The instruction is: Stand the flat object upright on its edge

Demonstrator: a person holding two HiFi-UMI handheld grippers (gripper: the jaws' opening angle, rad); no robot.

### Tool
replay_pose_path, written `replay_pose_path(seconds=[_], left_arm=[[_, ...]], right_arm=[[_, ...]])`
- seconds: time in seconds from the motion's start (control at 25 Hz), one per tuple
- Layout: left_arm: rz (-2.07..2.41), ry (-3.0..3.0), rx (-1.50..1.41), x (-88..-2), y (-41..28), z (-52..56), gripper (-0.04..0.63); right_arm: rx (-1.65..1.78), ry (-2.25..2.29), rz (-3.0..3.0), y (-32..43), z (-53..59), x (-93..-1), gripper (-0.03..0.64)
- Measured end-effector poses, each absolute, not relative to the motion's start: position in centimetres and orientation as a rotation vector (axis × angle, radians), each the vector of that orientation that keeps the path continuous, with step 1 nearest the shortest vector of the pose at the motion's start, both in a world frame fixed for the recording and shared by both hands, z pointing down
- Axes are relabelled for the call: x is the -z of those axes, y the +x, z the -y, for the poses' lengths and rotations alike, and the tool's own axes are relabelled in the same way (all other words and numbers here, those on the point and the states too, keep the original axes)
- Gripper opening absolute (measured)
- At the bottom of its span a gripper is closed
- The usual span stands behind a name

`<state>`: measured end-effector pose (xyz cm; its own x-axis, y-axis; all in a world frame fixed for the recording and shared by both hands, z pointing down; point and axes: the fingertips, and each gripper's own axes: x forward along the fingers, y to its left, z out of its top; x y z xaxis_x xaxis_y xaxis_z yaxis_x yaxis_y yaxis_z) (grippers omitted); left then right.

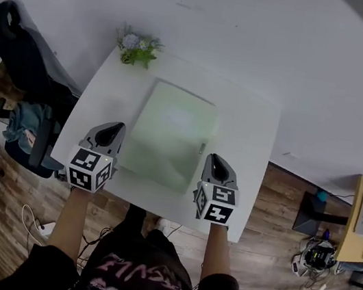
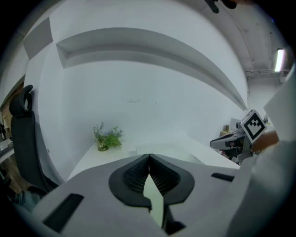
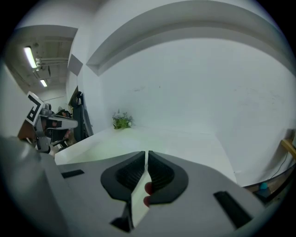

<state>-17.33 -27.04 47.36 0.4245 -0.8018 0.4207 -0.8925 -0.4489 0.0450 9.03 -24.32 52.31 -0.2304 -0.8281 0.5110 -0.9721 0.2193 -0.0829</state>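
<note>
Pale green flat object (image 1: pixel 169 135) lies flat at centre of white surface (image 1: pixel 254 126). Left gripper (image 1: pixel 113 127) and right gripper (image 1: pixel 214 159) over near edge, flanking object. Both jaw pairs together, nothing held.

The flat object (image 1: pixel 171 134) lies on the table (image 1: pixel 252 139) between left gripper (image 1: pixel 109 135) and right gripper (image 1: pixel 217 166), plant (image 1: pixel 137 48) behind.

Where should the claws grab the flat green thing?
Probably its thin side edges, one claw from each side: the green board lies flat on the table, so only its rim can be pinched. The left claw and right claw flank it, shut.
</note>
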Motion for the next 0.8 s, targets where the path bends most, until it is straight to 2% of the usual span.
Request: replay_pose_path(seconds=[0.44, 0.48, 0.56, 0.64, 0.8], left_arm=[[1.290, 2.371, -0.578, -53.6, -15.9, 30.2, 0.017], [1.270, 2.360, -0.576, -54.1, -15.8, 30.4, 0.030], [1.231, 2.342, -0.573, -55.0, -15.5, 30.8, 0.098], [1.208, 2.331, -0.577, -55.6, -15.3, 31.2, 0.115], [1.115, 2.311, -0.620, -57.1, -14.3, 31.2, 0.175]], right_arm=[[-0.740, 1.636, 2.065, 8.5, 25.5, -57.8, 0.033], [-0.756, 1.635, 2.061, 8.5, 25.6, -58.2, 0.040], [-0.788, 1.619, 2.053, 8.4, 25.7, -58.9, 0.094], [-0.811, 1.588, 2.052, 8.1, 25.8, -59.5, 0.133], [-0.832, 1.580, 2.052, 8.0, 26.0, -59.7, 0.158]])
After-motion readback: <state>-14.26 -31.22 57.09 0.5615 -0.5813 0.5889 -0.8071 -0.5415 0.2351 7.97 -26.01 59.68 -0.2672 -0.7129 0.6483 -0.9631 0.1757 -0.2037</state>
